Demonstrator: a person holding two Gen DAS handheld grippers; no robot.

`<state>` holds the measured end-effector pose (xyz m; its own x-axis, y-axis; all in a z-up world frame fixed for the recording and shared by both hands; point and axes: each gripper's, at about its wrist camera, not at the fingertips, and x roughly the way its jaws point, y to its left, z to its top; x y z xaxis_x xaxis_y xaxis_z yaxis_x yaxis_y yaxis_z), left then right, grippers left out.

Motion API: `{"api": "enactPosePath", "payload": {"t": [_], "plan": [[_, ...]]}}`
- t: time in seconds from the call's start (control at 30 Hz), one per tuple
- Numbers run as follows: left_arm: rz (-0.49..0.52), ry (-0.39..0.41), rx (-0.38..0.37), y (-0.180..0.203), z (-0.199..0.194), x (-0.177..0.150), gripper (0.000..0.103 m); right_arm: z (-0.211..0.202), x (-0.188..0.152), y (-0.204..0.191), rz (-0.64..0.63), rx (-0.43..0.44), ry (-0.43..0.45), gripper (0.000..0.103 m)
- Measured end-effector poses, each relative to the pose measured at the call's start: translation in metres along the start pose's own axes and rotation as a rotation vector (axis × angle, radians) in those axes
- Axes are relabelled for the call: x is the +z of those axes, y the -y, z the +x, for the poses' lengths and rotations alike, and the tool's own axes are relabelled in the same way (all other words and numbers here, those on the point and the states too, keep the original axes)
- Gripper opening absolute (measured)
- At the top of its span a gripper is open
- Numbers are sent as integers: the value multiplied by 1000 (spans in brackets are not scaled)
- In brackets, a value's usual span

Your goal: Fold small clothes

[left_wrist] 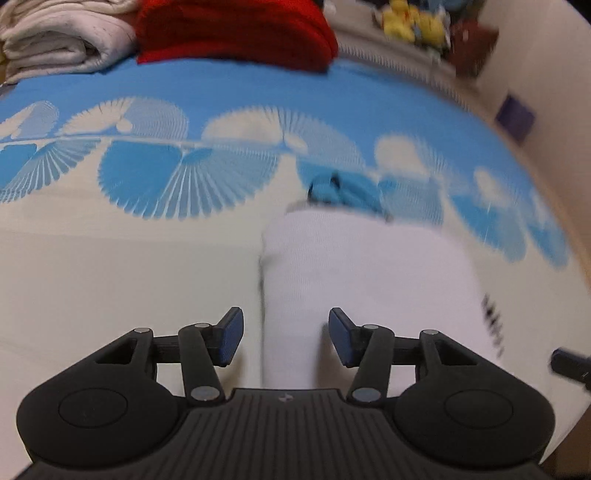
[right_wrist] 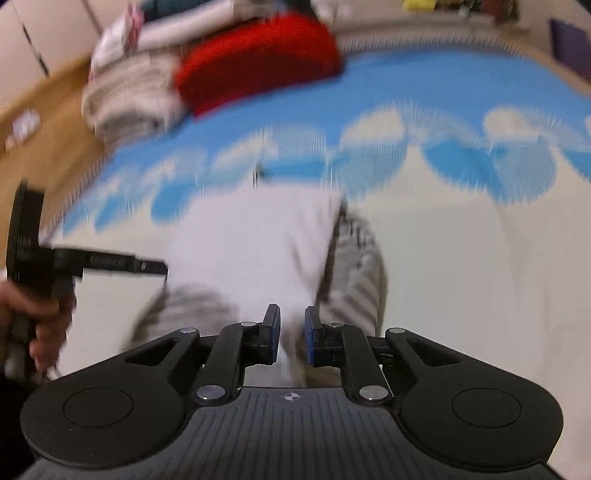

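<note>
A white sock lies on the cream and blue patterned cloth, with a blue piece at its far end. My left gripper is open, its fingers on either side of the sock's near left edge. In the right wrist view the white sock lies over a grey striped sock. My right gripper is nearly closed, pinching the near end of the white sock. The left gripper also shows at the left edge of the right wrist view. Both views are blurred.
A red folded garment and a stack of cream folded clothes sit at the far edge of the cloth. Yellow and blue toys lie at the back right. A wooden floor shows to the left.
</note>
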<state>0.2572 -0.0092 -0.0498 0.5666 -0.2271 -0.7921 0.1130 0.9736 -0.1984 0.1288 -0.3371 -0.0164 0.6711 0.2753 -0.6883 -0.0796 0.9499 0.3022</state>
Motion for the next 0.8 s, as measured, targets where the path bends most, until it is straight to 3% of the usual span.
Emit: {"api": "enactPosePath", "payload": {"t": [0.1,0.2,0.37,0.53,0.67,0.8], "plan": [[48,23,-35,16,7,8,44,16,4,-6,0,29,-8,15],[166,36,-15,38,24,11,39,48,-3,-23,-92,39,-139,15],[226,-38,32,50,72,6,44,97,-35,-43,-354,-178,-360,15],[209,-17,43,48,62,10,47,101,-35,-38,-334,-193,-360,20],[141,43,-59,33,14,15,46,98,-38,-36,-341,-201,-355,23],[221,-44,-125,33,0,-2,46,97,-39,-41,-348,-215,-346,24]]}}
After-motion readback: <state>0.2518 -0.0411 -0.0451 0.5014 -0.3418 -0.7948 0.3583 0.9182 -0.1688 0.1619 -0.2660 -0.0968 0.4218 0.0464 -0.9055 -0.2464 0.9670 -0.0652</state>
